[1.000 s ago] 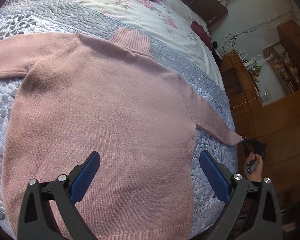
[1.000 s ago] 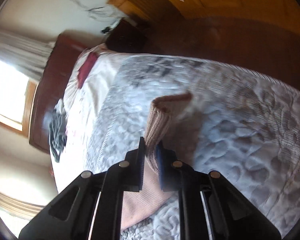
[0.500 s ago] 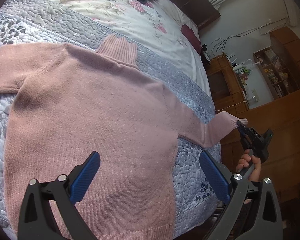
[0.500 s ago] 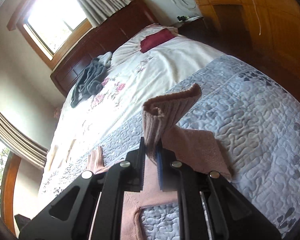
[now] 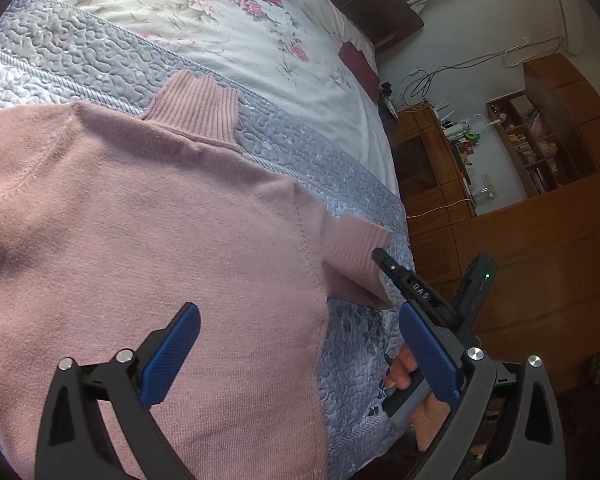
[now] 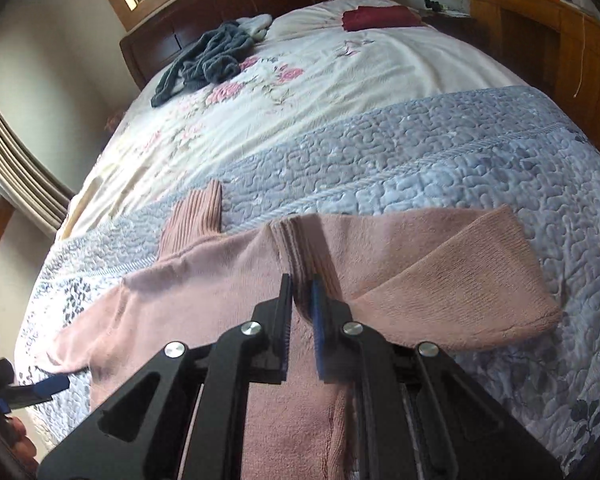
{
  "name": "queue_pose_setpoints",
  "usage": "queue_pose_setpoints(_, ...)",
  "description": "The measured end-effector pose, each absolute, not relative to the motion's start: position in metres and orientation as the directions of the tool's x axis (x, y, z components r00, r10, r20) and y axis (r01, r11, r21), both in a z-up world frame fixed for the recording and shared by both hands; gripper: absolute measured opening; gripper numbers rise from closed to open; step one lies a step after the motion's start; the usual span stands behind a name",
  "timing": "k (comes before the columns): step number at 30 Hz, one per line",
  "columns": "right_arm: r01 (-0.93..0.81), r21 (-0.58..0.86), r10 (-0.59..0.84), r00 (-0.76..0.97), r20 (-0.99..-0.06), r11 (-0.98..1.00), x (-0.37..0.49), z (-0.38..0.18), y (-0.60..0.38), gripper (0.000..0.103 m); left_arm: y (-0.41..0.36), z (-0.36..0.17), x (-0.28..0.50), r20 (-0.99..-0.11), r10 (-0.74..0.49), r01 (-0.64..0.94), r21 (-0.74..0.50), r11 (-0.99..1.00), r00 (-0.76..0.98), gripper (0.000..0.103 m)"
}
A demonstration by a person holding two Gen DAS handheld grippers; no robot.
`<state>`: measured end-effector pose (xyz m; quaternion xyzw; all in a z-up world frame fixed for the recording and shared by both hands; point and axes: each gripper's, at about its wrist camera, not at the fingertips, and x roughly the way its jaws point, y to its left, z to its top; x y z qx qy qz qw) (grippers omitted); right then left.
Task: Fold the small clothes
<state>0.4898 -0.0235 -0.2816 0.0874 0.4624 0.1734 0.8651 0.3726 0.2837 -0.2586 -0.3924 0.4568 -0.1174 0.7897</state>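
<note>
A pink knit sweater (image 5: 148, 232) with a ribbed roll neck (image 5: 198, 110) lies flat on the grey-blue quilt (image 5: 332, 168). My left gripper (image 5: 300, 354) hovers open over the sweater's lower body, nothing between its blue pads. My right gripper (image 6: 302, 300) is shut on the ribbed cuff (image 6: 300, 252) of the right sleeve (image 6: 452, 280), which is folded back towards the sweater's body. The left wrist view shows that gripper (image 5: 384, 260) at the folded sleeve (image 5: 356, 256), with a hand (image 5: 404, 372) on its handle.
The bed continues behind with a floral sheet (image 6: 300, 92), a dark grey garment (image 6: 208, 60) and a maroon cloth (image 6: 380, 16) near the wooden headboard (image 6: 236, 0). Wooden cabinets and shelves (image 5: 520, 184) stand beyond the bed's right edge.
My right gripper has carried the sleeve cuff from the bed's right edge inward, doubling the sleeve over itself. My left gripper stays open and has shifted slightly right over the sweater.
</note>
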Motion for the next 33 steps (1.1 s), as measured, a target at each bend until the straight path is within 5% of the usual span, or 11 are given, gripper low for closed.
queue_pose_setpoints(10,-0.289,0.212,0.326,0.444,-0.835,0.934,0.471,-0.341,0.029,0.013,0.268,-0.312,0.437,-0.568,-0.665,-0.203,-0.813,0.546,0.484,0.099)
queue_pose_setpoints(19,-0.365,0.172,0.333,0.443,-0.832,0.915,0.409,-0.333,0.01,0.041,0.224,-0.356,0.462,-0.511,-0.751,-0.234,-0.859,0.455,0.418,0.099)
queue_pose_setpoints(29,-0.271,0.34,0.429,0.438,-0.79,0.901,0.342,-0.315,-0.04,0.046,0.178,-0.396,0.494,-0.546,-0.772,-0.299,-0.834,0.463,0.326,0.099)
queue_pose_setpoints(30,-0.26,0.355,0.438,0.439,-0.785,0.898,0.337,-0.314,-0.043,0.046,0.176,-0.397,0.496,-0.553,-0.77,-0.302,-0.829,0.47,0.32,0.09)
queue_pose_setpoints(33,-0.228,0.404,0.464,0.442,-0.768,0.886,0.324,-0.311,-0.05,0.047,0.168,-0.398,0.501,-0.594,-0.758,-0.313,-0.799,0.514,0.271,0.043)
